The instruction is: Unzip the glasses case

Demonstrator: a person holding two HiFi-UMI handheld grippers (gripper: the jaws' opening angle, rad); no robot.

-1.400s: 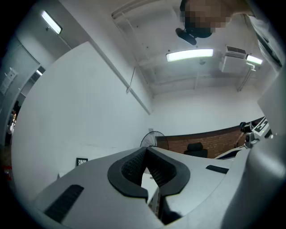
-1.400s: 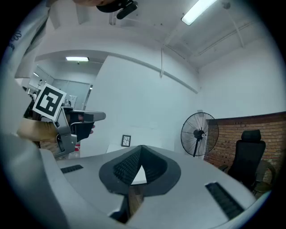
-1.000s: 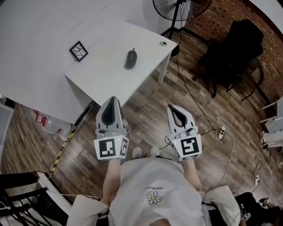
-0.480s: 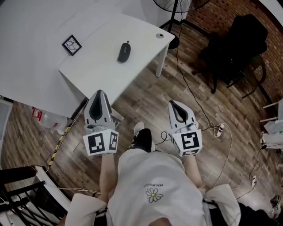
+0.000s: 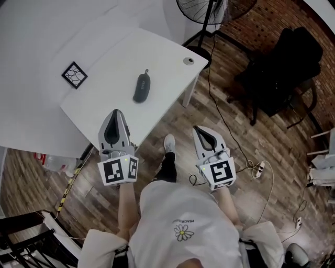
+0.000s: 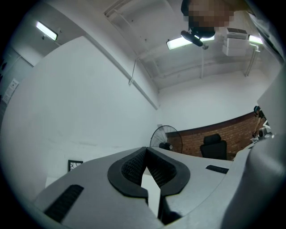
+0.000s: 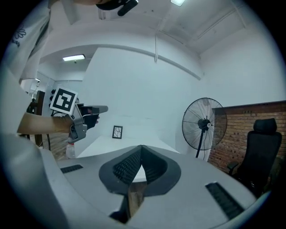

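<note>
At upper left a white desk [image 5: 104, 104] carries a square patterned card [image 5: 74, 75]. Right of the card lies the dark case [image 5: 141, 87], flat on the desk and well apart from both grippers. At the desk's near edge the left gripper [image 5: 116, 113] points toward it, jaws pressed together on nothing. Right of centre the right gripper [image 5: 197, 130] hangs over the wood floor [image 5: 251, 125], jaws also closed and empty. A fan [image 5: 201, 8] and a black chair [image 5: 285, 63] stand at upper right.
</note>
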